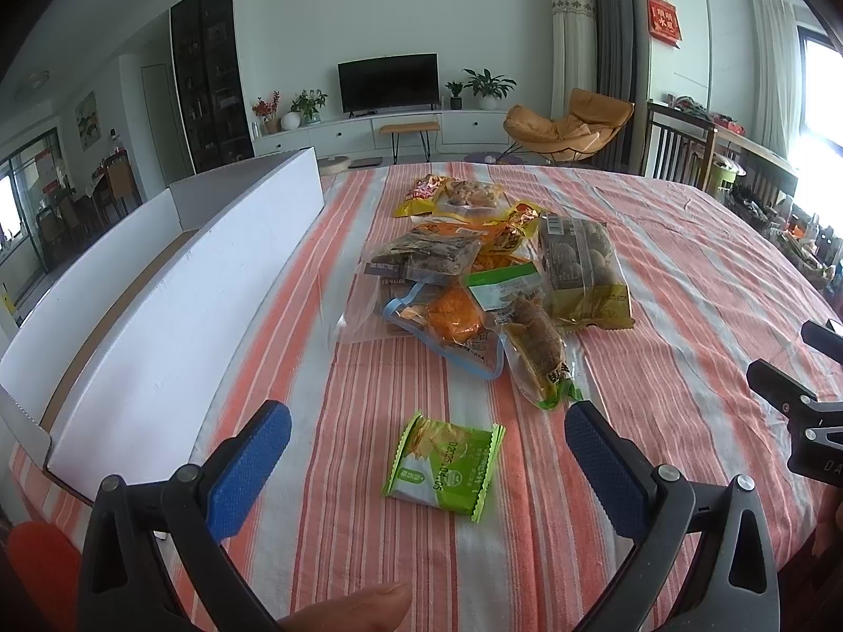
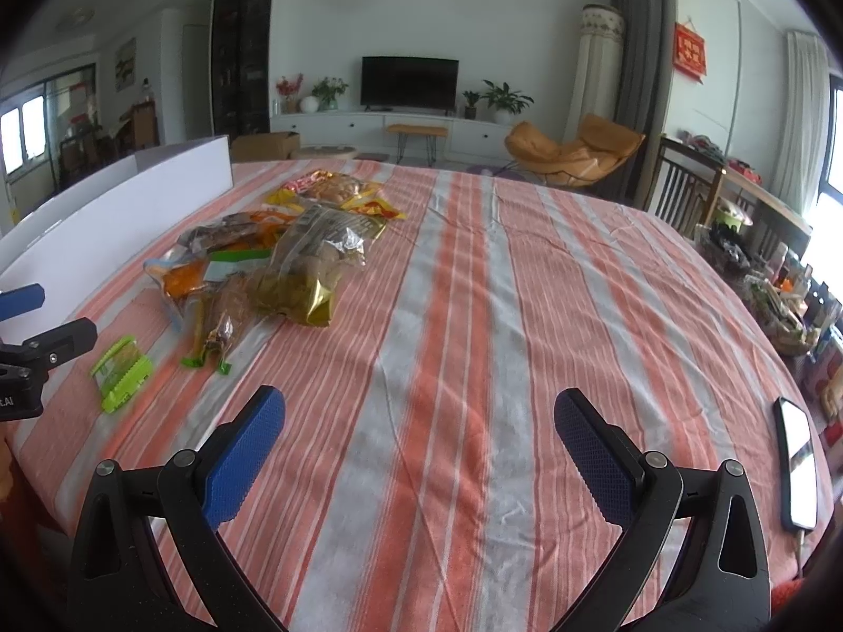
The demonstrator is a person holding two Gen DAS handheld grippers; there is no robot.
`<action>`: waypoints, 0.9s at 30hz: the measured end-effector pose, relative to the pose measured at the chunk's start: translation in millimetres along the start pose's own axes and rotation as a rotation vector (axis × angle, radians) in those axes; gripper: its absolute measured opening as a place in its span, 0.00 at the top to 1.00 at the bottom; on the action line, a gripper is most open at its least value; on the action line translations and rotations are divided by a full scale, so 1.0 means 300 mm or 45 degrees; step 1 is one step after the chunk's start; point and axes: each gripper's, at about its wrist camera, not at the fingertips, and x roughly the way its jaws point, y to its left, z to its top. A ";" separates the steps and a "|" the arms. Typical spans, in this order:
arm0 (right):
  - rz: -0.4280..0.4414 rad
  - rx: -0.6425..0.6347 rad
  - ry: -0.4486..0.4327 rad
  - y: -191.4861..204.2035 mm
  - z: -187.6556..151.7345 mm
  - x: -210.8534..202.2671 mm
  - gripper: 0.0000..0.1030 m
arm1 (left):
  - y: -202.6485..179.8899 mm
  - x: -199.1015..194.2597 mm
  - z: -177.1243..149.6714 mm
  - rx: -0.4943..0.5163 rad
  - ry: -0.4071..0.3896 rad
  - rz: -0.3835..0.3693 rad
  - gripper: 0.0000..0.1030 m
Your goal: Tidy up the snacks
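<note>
Left wrist camera is looking down at a small green snack packet (image 1: pixel 444 466) that is lying flat on the striped tablecloth (image 1: pixel 685 274). The left gripper (image 1: pixel 428 421) is hanging over it with its blue fingers spread wide and holding nothing, and the packet is sitting just in front, right between them. The packet's long side is running across, from one finger toward the other, a little bit tilted. Beyond the packet a big pile of snacks (image 1: pixel 490 274) is waiting in crinkly bags. Left of the packet a long white box (image 1: pixel 174 316) is standing open, and that is probably where the snacks are going. The right gripper (image 2: pixel 419 411) is also spread wide and empty, hanging over bare cloth to the right of the packet, so the left one is much nearer. A phone (image 2: pixel 798 466) is lying far right of the packet by the table edge. Far past the packet, a TV (image 1: pixel 388 81) and an orange chair (image 1: pixel 569 124) are filling the bright living room.
</note>
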 end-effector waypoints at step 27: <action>0.012 0.003 0.030 0.008 -0.006 0.018 0.00 | 0.014 0.026 0.000 -0.007 0.026 0.005 0.00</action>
